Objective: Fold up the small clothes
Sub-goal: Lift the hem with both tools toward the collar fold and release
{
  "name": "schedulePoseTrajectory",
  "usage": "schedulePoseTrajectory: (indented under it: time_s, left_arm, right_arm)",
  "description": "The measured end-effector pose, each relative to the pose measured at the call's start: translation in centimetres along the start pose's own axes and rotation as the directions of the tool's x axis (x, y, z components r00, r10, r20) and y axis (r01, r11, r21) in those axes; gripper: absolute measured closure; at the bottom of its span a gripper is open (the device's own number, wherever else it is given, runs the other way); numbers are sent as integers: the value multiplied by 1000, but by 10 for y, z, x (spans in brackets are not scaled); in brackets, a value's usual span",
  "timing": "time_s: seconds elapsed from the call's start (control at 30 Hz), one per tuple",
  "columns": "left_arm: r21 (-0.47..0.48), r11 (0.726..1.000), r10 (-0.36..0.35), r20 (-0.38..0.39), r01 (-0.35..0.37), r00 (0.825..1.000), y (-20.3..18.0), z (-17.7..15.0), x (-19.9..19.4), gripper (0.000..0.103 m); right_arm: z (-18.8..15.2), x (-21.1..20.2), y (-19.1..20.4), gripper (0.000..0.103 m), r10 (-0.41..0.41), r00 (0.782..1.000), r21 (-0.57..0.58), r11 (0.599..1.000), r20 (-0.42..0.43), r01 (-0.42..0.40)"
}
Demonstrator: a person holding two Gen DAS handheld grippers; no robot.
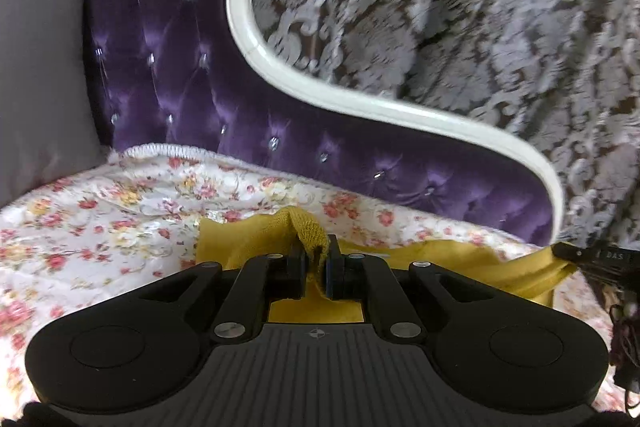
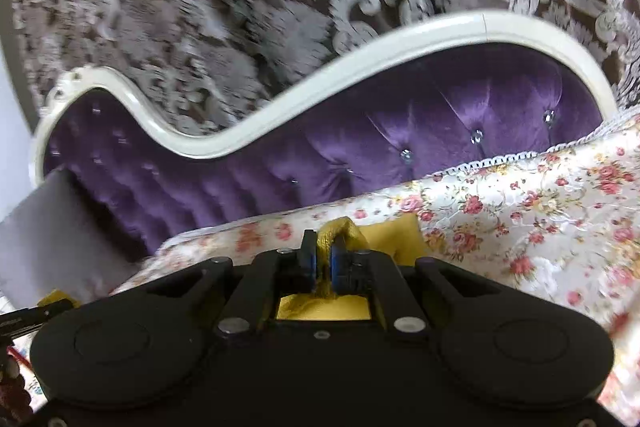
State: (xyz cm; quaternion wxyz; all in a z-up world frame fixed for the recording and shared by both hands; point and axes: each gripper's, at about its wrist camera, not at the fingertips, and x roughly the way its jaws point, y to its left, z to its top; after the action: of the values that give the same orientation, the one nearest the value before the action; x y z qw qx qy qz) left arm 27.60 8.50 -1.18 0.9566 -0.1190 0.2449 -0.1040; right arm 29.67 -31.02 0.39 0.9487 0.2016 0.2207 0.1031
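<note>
A small yellow knit garment (image 1: 244, 239) lies on the floral bedspread (image 1: 100, 211). My left gripper (image 1: 316, 259) is shut on a ribbed edge of the garment, which bunches up between the fingers. In the left wrist view the other gripper's tip (image 1: 576, 253) pinches the cloth at the far right. My right gripper (image 2: 323, 259) is shut on another edge of the yellow garment (image 2: 396, 235), over the floral bedspread (image 2: 540, 219). Most of the garment is hidden under the gripper bodies.
A purple tufted headboard (image 1: 180, 67) with a white curved frame (image 1: 256, 39) stands behind the bed, also in the right wrist view (image 2: 400, 139). A grey pillow (image 1: 36, 67) leans at the left. A patterned grey-brown curtain (image 1: 480, 7) hangs behind.
</note>
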Motion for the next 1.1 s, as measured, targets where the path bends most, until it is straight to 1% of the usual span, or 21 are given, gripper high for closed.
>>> schedulePoseTrajectory:
  time_s: [0.13, 0.23, 0.4, 0.47, 0.53, 0.6, 0.63, 0.67, 0.7, 0.73, 0.77, 0.87, 0.9, 0.93, 1.0, 1.07, 1.1]
  left_arm:
    - [-7, 999, 49, -45, -49, 998, 2, 2, 48, 95]
    - [-30, 997, 63, -82, -66, 995, 12, 4, 75, 95]
    - [-54, 994, 91, -124, -98, 988, 27, 7, 111, 95]
    - [-66, 992, 99, -138, -108, 986, 32, 8, 121, 92]
    - [-102, 990, 86, -148, -102, 985, 40, 10, 132, 92]
    - [-162, 985, 31, -173, -60, 984, 50, 14, 140, 91]
    - [-184, 981, 18, -186, -53, 982, 53, 17, 142, 87]
    - [-195, 979, 23, -186, -60, 982, 55, 20, 141, 73]
    - [-186, 979, 48, -174, -81, 984, 55, 24, 139, 63]
    - [-163, 981, 76, -154, -101, 985, 54, 29, 135, 40]
    - [-143, 984, 87, -133, -106, 987, 52, 33, 131, 26]
    - [-110, 989, 90, -94, -101, 991, 52, 41, 109, 24]
    - [-92, 991, 94, -83, -101, 992, 48, 42, 101, 22]
    - [-61, 992, 103, -79, -108, 992, 44, 40, 92, 18]
    - [17, 992, 127, -84, -126, 988, 32, 32, 80, 18]
    - [98, 986, 142, -93, -133, 985, 19, 20, 70, 17]
    - [138, 982, 147, -102, -132, 984, 12, 12, 67, 17]
  right_arm:
    - [1, 45, -12, 90, -47, 998, 4, 999, -48, 47]
    - [-2, 69, -17, 90, -83, 993, -6, 997, -85, 83]
    - [-11, 92, -19, 90, -137, 983, -50, 990, -125, 131]
    - [-14, 97, -20, 90, -151, 980, -57, 988, -129, 145]
    - [-15, 97, -23, 89, -152, 980, -50, 988, -130, 147]
    - [-13, 99, -23, 86, -152, 980, -43, 988, -128, 148]
    - [-12, 98, -22, 78, -154, 981, -47, 988, -121, 149]
    - [-10, 96, -21, 58, -156, 982, -51, 987, -109, 151]
    - [-8, 93, -21, 47, -166, 982, -60, 985, -87, 161]
    - [-6, 91, -21, 28, -176, 982, -64, 983, -64, 172]
    - [-3, 85, -21, 26, -179, 983, -66, 982, -39, 176]
    - [6, 68, -18, 26, -187, 982, -78, 979, -6, 186]
    - [7, 62, -16, 26, -183, 983, -91, 979, 5, 182]
    - [7, 56, -12, 26, -175, 984, -112, 978, 15, 176]
    - [2, 46, 0, 22, -158, 987, -173, 972, 19, 158]
    - [-7, 39, 14, 13, -141, 990, -239, 961, 7, 138]
    - [-13, 38, 22, 12, -129, 992, -269, 955, -5, 123]
